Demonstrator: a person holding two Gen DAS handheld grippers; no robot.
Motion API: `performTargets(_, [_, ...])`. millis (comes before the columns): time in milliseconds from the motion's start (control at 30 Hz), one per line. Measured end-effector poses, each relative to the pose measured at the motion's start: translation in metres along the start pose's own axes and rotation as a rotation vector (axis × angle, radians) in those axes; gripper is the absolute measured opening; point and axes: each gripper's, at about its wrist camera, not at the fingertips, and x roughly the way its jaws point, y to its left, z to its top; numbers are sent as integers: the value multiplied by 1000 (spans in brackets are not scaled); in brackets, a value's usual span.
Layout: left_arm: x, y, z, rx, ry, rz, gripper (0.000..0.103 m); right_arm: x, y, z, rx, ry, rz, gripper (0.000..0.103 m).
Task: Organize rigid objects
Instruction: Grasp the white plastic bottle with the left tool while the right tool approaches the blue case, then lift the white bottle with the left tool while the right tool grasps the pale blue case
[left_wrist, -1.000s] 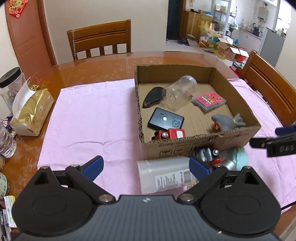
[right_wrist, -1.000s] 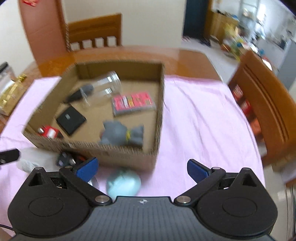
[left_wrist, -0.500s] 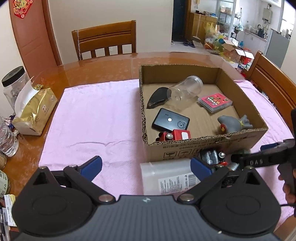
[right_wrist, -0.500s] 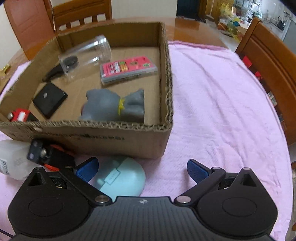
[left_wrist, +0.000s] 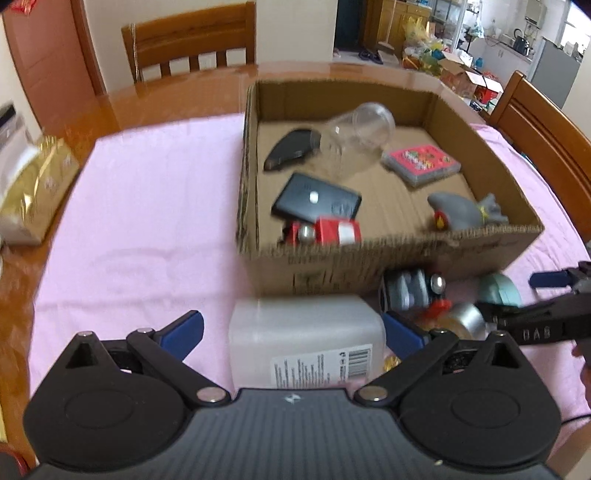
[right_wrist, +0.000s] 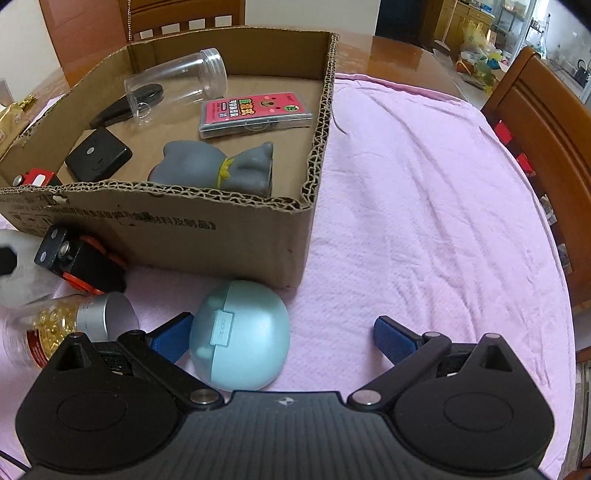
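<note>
A cardboard box (left_wrist: 424, 258) (right_wrist: 184, 236) on the pink cloth holds a clear jar (left_wrist: 354, 140), a black device (left_wrist: 317, 199), a red toy car (left_wrist: 328, 230), a pink card case (right_wrist: 255, 112) and a grey toy (right_wrist: 221, 170). In front of the box lie a white bottle (left_wrist: 306, 339), a black-and-orange toy car (right_wrist: 81, 262), a silver-capped jar of yellow capsules (right_wrist: 70, 325) and a light-blue round case (right_wrist: 240, 336). My left gripper (left_wrist: 293, 332) is open around the white bottle. My right gripper (right_wrist: 280, 336) is open, the blue case just inside its left finger.
Wooden chairs stand at the far side (left_wrist: 192, 40) and to the right (right_wrist: 546, 122). A gold tissue pack (left_wrist: 33, 192) lies at the left of the table. Pink cloth (right_wrist: 424, 206) spreads right of the box.
Both grippers have moved forward and lower toward the things in front of the box. The right gripper came down to the blue case; the left closed in on the white bottle.
</note>
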Motion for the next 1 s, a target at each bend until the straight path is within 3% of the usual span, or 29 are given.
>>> performTargets(233, [3,3,-26,-6,61,19,102,0,-1,0,-23,-8,11,103])
performTargets(533, [14,6,-19,-16,71,44,102,-1,-2,-3,-34,-24,17,103])
performTargets(700, [13,20,-24,3,81,123,102,-5,-7,-9,-63,-18,33,103])
performTargets(1000, [24,13,-24,110,100,89,102,-10,-12,-19,-63,-34,29,103])
